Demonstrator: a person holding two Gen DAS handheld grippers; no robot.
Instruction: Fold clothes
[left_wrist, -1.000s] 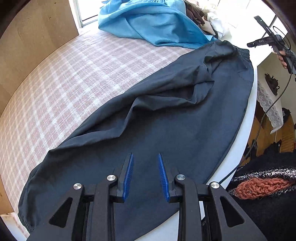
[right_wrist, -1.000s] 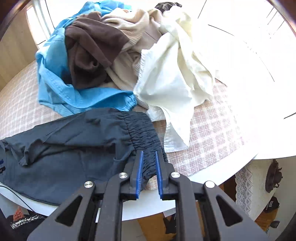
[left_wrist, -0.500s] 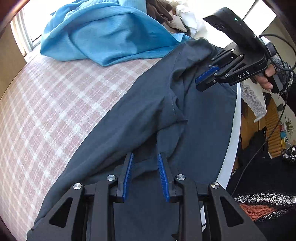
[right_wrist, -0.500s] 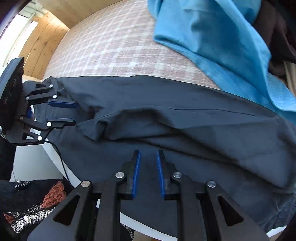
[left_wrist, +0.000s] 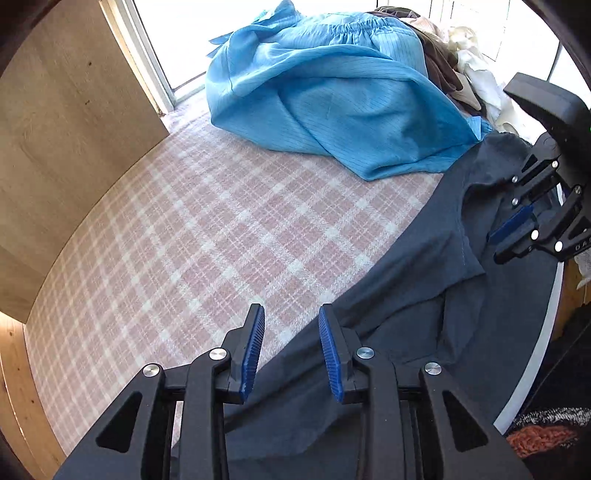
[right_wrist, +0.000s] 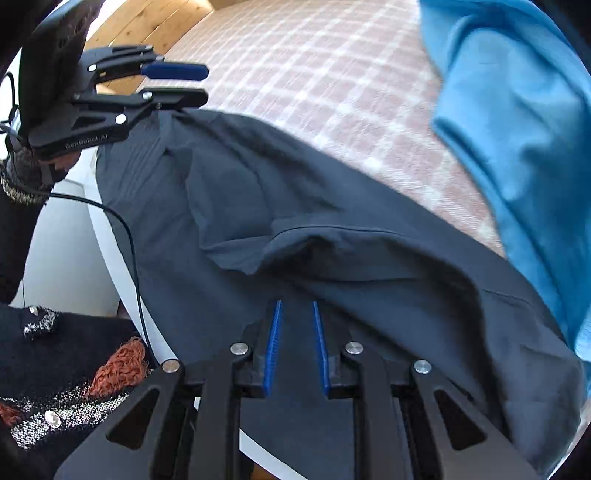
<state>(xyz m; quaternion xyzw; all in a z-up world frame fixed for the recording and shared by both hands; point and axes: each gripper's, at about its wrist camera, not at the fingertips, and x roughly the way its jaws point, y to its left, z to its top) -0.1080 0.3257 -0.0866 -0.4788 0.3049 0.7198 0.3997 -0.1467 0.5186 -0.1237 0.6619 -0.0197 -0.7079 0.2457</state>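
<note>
Pink-and-white checked cloth (left_wrist: 229, 229) covers the round desk (left_wrist: 550, 332), whose white rim shows at the near edge; places below are given from the dark trousers (left_wrist: 424, 295), the garment being folded.

Nearest, the trousers lie spread along the desk's near edge, creased, with a loose fold raised along their middle. The left claw (left_wrist: 291, 347) points steeply down over the trousers' far edge, where dark fabric meets checked cloth. Its jaws have just been opening a little; they stand partly apart with nothing pinched between the blue pads (left_wrist: 253, 350). The right claw (right_wrist: 297, 345) hovers over the trousers further along, its jaws a narrow gap apart and gripping nothing. A cable (right_wrist: 125, 236) crosses the rim beside the trousers.

Beyond the trousers, a blue garment (left_wrist: 332, 110) lies heaped on the checked cloth, touching the trousers' far end. Behind it sit brown and cream clothes (left_wrist: 476, 77), against a bright window.
</note>
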